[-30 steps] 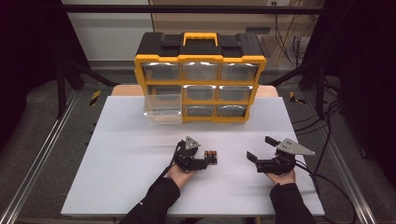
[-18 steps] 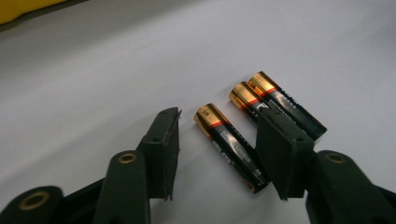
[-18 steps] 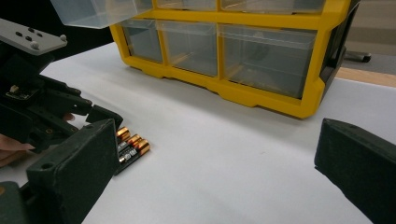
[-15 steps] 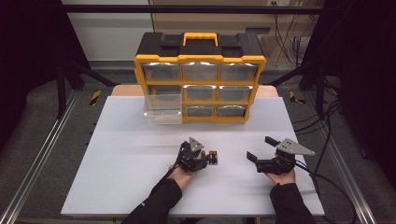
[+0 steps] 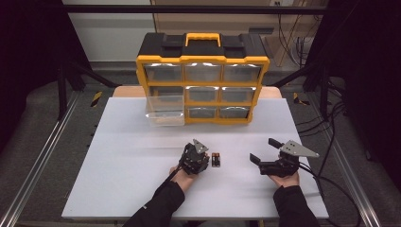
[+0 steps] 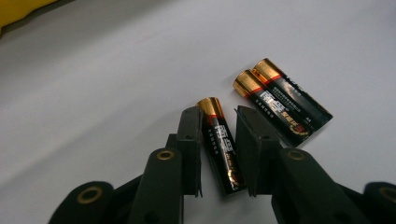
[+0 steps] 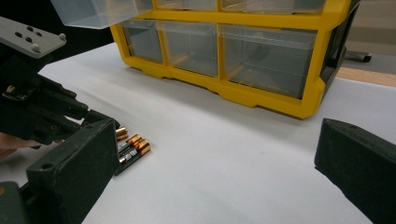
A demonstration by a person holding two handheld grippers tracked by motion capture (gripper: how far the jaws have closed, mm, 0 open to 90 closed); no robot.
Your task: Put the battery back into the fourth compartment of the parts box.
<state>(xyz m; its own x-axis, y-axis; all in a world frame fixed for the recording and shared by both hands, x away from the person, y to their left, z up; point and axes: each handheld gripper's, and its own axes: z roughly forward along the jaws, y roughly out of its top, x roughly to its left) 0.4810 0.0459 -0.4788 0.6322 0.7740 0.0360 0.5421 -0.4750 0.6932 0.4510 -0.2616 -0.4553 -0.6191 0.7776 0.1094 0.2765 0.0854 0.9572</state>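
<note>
Three black-and-gold AA batteries lie on the white table [image 5: 118,179]. A pair of them [image 6: 285,105] lies side by side, and a single battery [image 6: 219,140] sits just left of it. My left gripper [image 6: 218,116] has its jaws pressed against both sides of that single battery, which still rests on the table. From above, the left gripper [image 5: 202,158] sits just left of the batteries [image 5: 215,160]. My right gripper [image 5: 262,149] is off to the right, open wide and holding nothing. The right gripper view shows the batteries [image 7: 133,147] beside the left gripper [image 7: 91,119].
A yellow-and-black drawer organizer [image 5: 203,75] stands at the table's far edge. One clear drawer [image 5: 165,111] at its lower left is pulled out, also seen as the clear drawer [image 7: 93,11]. Cables trail off the right side.
My left gripper has moved right to the batteries and closed its jaws around the nearest one. The right gripper has stayed put.
</note>
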